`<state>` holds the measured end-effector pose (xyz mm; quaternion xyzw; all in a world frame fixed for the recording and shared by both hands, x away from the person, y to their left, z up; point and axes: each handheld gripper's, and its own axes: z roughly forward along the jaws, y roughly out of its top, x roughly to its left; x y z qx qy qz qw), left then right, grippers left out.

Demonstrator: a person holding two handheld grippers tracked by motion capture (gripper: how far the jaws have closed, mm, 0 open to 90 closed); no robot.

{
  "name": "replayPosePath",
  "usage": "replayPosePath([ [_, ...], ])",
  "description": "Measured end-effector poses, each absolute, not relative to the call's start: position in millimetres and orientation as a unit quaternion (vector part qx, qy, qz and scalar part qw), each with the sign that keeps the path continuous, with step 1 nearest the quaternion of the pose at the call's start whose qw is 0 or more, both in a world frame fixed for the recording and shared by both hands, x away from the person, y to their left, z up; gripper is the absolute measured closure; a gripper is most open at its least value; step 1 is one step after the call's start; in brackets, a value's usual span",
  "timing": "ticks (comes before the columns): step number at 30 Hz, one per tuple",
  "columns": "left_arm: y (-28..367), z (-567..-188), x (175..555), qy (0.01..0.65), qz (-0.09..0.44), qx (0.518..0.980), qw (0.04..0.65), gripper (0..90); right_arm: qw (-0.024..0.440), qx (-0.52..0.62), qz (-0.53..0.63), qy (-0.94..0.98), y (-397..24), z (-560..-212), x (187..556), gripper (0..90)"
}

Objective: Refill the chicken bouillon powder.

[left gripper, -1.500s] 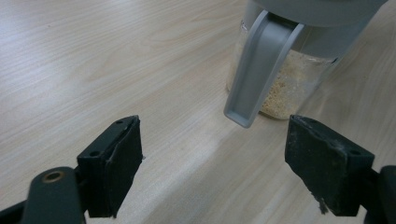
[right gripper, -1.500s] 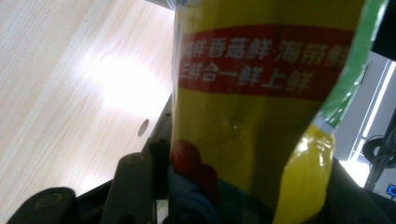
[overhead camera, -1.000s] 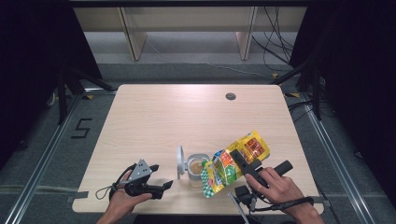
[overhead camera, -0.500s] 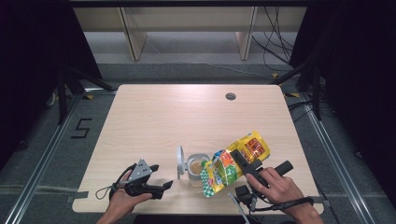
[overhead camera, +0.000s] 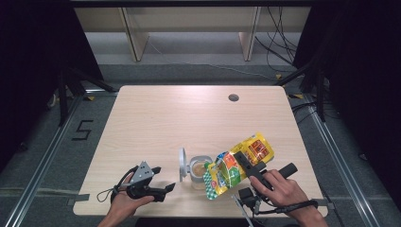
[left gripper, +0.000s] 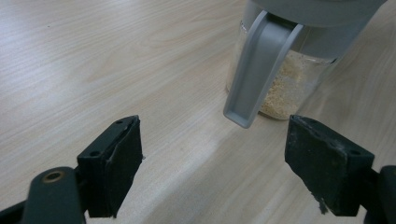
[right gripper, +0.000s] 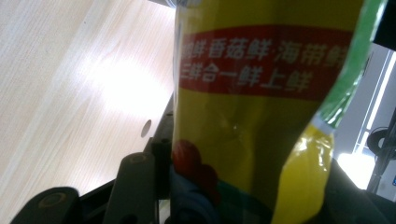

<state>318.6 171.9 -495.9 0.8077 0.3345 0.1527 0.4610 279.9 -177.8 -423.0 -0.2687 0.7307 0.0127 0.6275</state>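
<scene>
A clear jar [overhead camera: 198,171] with pale granules inside stands near the table's front edge, its grey hinged lid [overhead camera: 182,164] flipped up on its left. In the left gripper view the jar [left gripper: 299,79] and its hanging lid [left gripper: 257,70] are close ahead. My right gripper [overhead camera: 246,163] is shut on a yellow and green packet [overhead camera: 234,171], tilted with its lower end over the jar's mouth. The packet [right gripper: 261,107] fills the space between the right jaws. My left gripper [overhead camera: 163,182] lies low on the table left of the jar, open, with nothing between its fingers [left gripper: 114,165].
The wooden table [overhead camera: 189,118] has a round cable hole [overhead camera: 233,98] at the back right. Wooden shelf legs and cables stand beyond the far edge. Dark floor with metal rails runs along both sides.
</scene>
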Motion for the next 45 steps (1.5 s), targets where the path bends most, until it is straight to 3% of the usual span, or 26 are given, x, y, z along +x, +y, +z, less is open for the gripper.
replayPosePath([
  [45, 171.5, -495.8, 318.0, 0.338, 0.152, 0.806, 0.462, 18.8, 0.629, -0.264, 0.021, 0.731, -182.7, -425.3, 275.2, 57.5],
])
